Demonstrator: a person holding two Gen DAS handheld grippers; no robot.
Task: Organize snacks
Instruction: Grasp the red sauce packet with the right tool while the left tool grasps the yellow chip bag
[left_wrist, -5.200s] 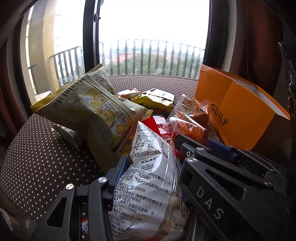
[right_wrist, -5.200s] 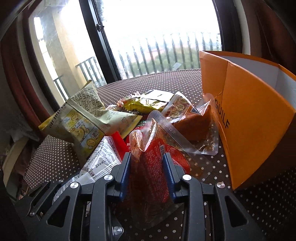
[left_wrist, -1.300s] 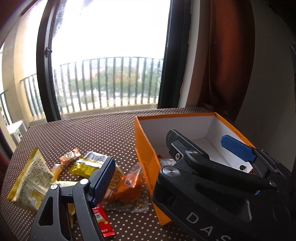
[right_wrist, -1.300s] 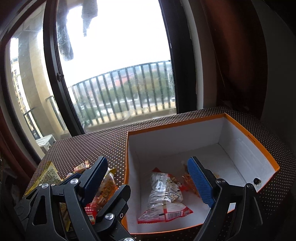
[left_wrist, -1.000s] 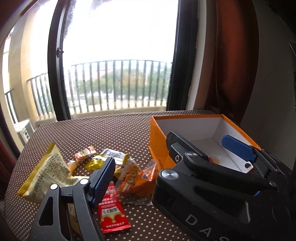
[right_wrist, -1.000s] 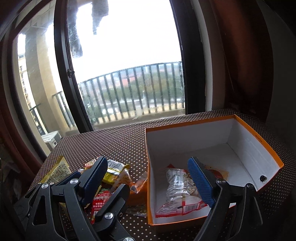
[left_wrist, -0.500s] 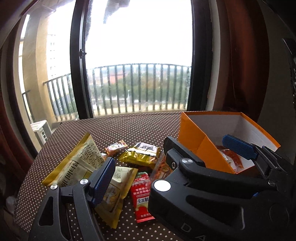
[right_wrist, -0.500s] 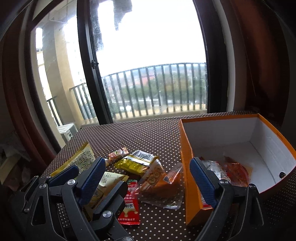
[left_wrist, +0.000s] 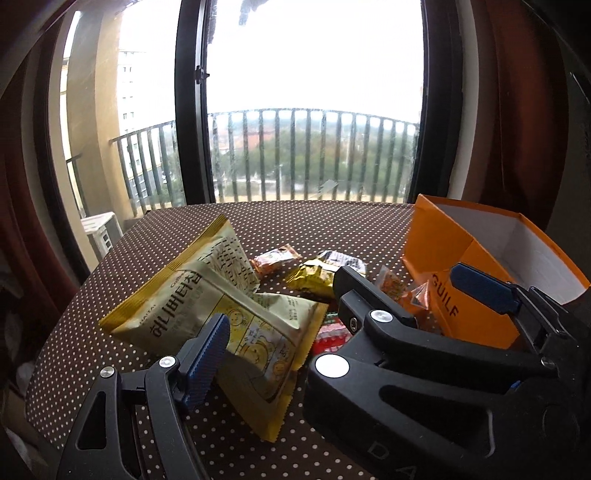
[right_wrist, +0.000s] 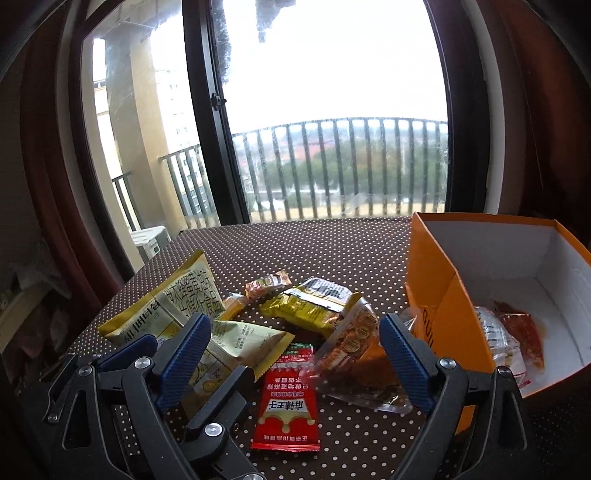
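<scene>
Loose snacks lie in a pile on the dotted table: a big yellow bag, a yellow-green packet, a small orange packet, a red sachet and a clear bag of orange-brown snack. The orange box on the right holds a clear packet and a red packet. My right gripper hangs open and empty above the sachet. My left gripper is open and empty over the yellow bag. Its right finger is hidden behind the right gripper's fingers.
A tall window with a black frame and a balcony railing stands behind the table's far edge. Dark red curtains hang at the right, behind the box. Bare dotted cloth shows between the pile and the window.
Five seconds ago each gripper held a packet; both packets now lie in the box. Over the last second both grippers swung left from the box to the pile and sank toward it.
</scene>
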